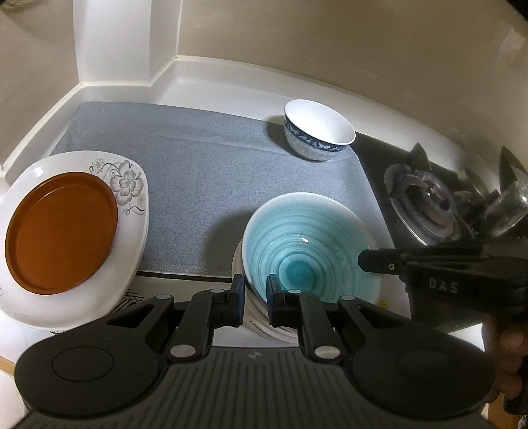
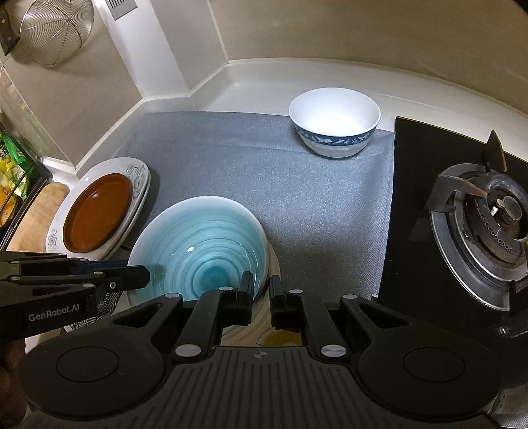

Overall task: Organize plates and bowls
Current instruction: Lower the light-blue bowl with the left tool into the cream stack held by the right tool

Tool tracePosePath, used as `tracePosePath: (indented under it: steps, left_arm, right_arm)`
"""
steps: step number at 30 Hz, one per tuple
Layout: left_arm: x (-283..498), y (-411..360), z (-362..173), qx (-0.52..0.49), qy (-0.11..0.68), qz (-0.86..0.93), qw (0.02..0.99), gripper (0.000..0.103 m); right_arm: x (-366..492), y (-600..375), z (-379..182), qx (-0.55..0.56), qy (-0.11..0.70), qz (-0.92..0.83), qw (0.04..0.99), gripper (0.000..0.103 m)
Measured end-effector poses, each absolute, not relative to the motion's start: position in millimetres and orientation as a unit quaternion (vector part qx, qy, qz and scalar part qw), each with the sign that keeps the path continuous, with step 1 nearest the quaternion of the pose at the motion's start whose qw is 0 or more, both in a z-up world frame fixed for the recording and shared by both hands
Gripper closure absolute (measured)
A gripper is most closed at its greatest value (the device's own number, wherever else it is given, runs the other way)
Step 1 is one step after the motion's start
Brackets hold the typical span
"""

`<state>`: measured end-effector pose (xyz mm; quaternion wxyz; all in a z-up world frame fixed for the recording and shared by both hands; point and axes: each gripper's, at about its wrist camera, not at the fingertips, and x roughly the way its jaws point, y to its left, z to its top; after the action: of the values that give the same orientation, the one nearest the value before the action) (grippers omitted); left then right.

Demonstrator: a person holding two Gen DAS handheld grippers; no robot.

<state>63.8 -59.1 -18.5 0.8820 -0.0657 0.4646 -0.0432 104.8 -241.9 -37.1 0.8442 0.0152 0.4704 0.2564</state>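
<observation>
A teal bowl [image 1: 307,247] [image 2: 201,237] with spiral rings is at the front of the grey mat [image 1: 204,171], over a stack of pale dishes [image 1: 260,316]. My left gripper [image 1: 255,290] is shut on its near left rim. My right gripper [image 2: 262,292] is shut on its right rim, and its closed tip [image 1: 366,260] shows in the left wrist view. The left gripper's tip [image 2: 145,275] enters the right wrist view from the left. A brown plate [image 1: 62,231] [image 2: 97,213] lies on white flowered plates [image 1: 128,184] at the left. A white bowl with a blue band [image 1: 316,132] [image 2: 333,122] stands at the back.
A gas burner [image 2: 495,217] [image 1: 429,204] on a black hob borders the mat on the right, with a glass [image 1: 508,208] beside it. White wall and counter rim enclose the back and left. A wire strainer [image 2: 56,29] hangs on the wall; snack packets [image 2: 13,171] sit far left.
</observation>
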Motion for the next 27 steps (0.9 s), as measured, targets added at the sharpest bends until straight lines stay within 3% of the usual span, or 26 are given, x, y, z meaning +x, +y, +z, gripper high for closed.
tracePosePath:
  steps: [27]
  left_arm:
    - [52, -65, -9, -0.074, 0.450, -0.002, 0.890, 0.086]
  right_arm:
    - [106, -251, -39, 0.021, 0.468, 0.286, 0.836, 0.090]
